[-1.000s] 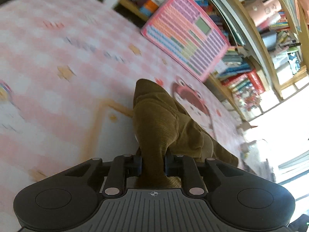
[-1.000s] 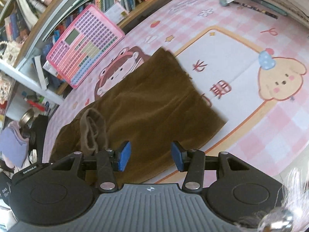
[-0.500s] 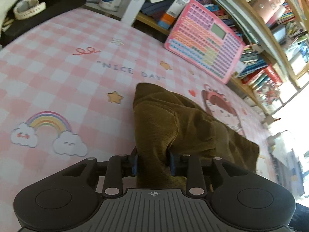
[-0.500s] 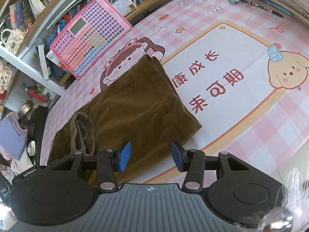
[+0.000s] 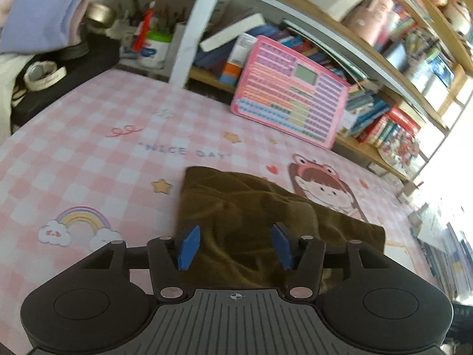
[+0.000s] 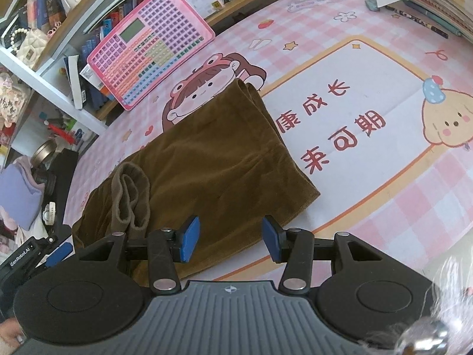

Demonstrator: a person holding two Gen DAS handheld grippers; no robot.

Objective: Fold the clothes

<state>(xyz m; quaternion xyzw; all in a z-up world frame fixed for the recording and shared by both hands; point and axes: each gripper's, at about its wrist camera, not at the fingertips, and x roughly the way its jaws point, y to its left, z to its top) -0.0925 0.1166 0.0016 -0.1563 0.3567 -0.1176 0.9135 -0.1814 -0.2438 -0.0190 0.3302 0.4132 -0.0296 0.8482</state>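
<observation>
**Brown garment lying folded on a pink checked mat, both grippers open above it**

A brown corduroy garment [image 6: 207,159] lies folded on a pink and white checked mat [image 5: 88,153] that covers the work surface. The mat is printed with cartoon figures, stars, a rainbow and the words "NICE DAY". In the right wrist view, the garment runs diagonally, its far corner resting over a printed cartoon girl in a frog hat [image 6: 207,85]. A ribbed waistband [image 6: 130,198] (lighter brown, bunched into a loop) sits on top of the cloth near its left end.

The left gripper [image 5: 235,247] hovers over the near part of the garment, its 2 blue-padded jaws spread wide with nothing between them. The cloth under it shows soft wrinkles.

The right gripper [image 6: 230,239] hangs above the garment's near edge, its jaws also wide apart and holding nothing.

Behind the mat, a pink toy keyboard tablet [image 5: 288,103] leans against low shelves crowded with books. A lavender cloth [image 5: 41,9] sits at the far left.
</observation>
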